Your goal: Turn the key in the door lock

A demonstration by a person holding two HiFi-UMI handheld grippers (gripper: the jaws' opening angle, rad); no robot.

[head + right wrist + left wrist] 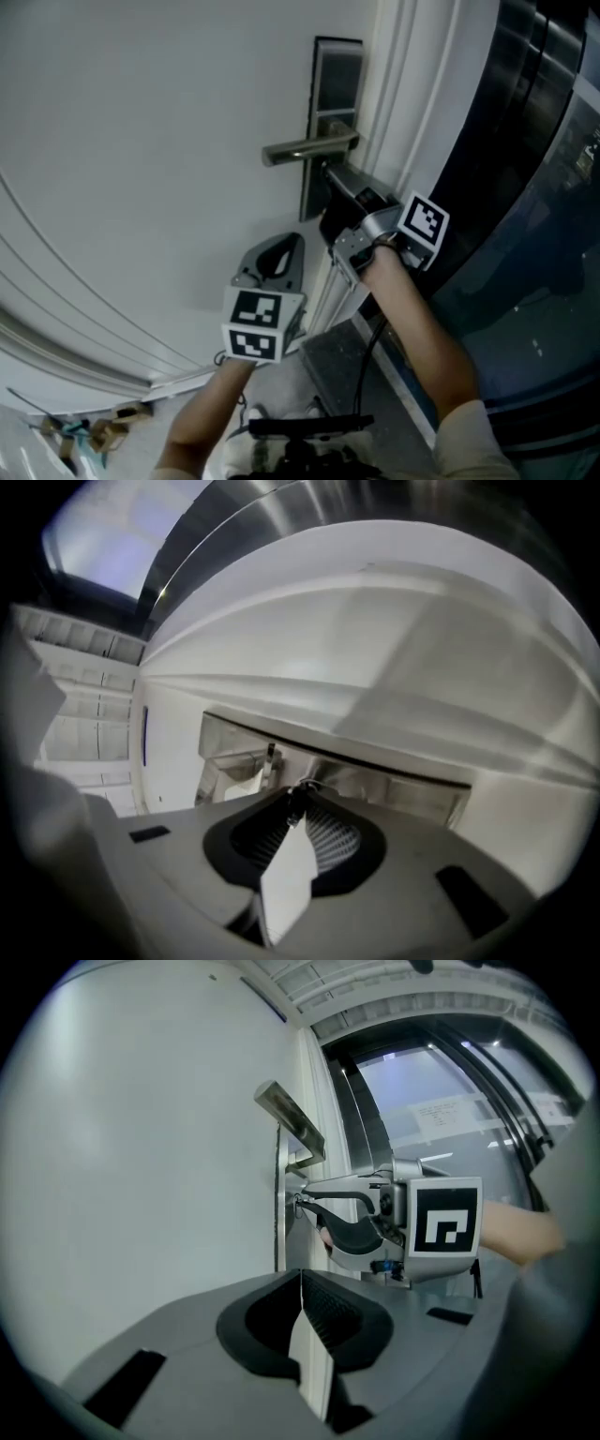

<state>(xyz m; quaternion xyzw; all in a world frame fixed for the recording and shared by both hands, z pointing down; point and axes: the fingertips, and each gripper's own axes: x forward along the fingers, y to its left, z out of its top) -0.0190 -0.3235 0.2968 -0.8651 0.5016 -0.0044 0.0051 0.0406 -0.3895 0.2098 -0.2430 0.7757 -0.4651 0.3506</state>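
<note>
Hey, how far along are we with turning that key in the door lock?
Done: the key sits in the lock below the lever handle. In hand: the right claw is closed on the key; how far it is turned can't be read. The left claw is shut and holds nothing. Left: finish the turn and let go.

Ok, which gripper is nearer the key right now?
Right. The right gripper is closed on the key below the lever handle; the left gripper hangs shut, lower down, off the lock plate.
</note>
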